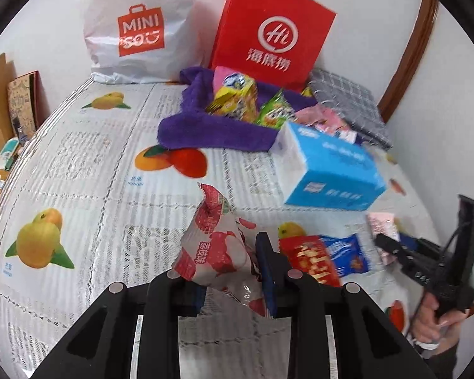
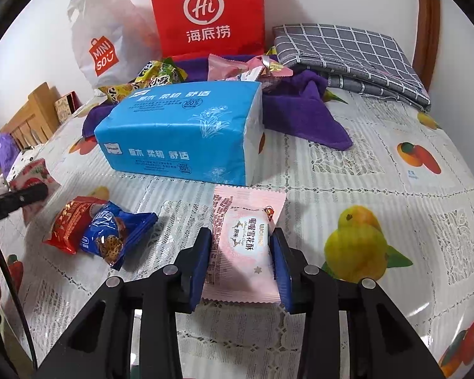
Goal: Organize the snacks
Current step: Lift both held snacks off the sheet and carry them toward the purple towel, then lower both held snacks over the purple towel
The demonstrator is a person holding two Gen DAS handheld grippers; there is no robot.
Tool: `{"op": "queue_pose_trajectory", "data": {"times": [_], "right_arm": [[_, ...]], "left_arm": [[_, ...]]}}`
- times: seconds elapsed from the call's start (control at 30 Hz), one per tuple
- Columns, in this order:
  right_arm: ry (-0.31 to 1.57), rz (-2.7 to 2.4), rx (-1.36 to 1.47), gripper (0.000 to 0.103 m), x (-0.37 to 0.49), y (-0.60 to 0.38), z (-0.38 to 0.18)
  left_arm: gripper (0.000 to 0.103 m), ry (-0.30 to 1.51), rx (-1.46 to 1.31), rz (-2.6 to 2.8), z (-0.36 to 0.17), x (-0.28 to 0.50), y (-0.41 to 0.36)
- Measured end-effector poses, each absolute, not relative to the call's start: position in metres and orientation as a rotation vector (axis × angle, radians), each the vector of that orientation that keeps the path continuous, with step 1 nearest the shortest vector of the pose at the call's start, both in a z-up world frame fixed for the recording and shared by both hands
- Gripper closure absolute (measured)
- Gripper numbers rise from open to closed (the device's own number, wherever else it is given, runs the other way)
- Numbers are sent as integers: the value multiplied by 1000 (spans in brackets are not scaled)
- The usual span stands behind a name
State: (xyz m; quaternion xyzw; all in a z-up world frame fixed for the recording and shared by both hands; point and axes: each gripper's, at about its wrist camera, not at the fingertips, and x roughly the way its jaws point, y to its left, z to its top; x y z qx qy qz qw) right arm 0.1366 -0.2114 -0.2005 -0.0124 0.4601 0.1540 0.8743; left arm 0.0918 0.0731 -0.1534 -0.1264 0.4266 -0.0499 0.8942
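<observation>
Left gripper (image 1: 233,268): clamped on red-and-white lychee snack packet (image 1: 216,246), nearest.
Right gripper (image 2: 241,252): closed around pink snowflake-crisp packet (image 2: 243,243).
Tissue pack (image 2: 183,132): blue, mid-table.
Purple towel (image 1: 205,126): far, holding snacks.
Red packet (image 2: 68,224), blue cookie packet (image 2: 117,233): touching, near left.

Two bags (image 2: 207,12), one tissue pack (image 2: 180,132)
</observation>
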Motion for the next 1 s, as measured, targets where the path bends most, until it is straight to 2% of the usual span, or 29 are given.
{"op": "queue_pose_trajectory", "data": {"times": [0.6, 1.0], "right_arm": [[858, 367, -35, 67, 158, -209, -120], [829, 406, -54, 67, 205, -187, -78]], "left_arm": [[77, 825, -267, -199, -92, 135, 52], [77, 793, -244, -211, -44, 185, 35]]}}
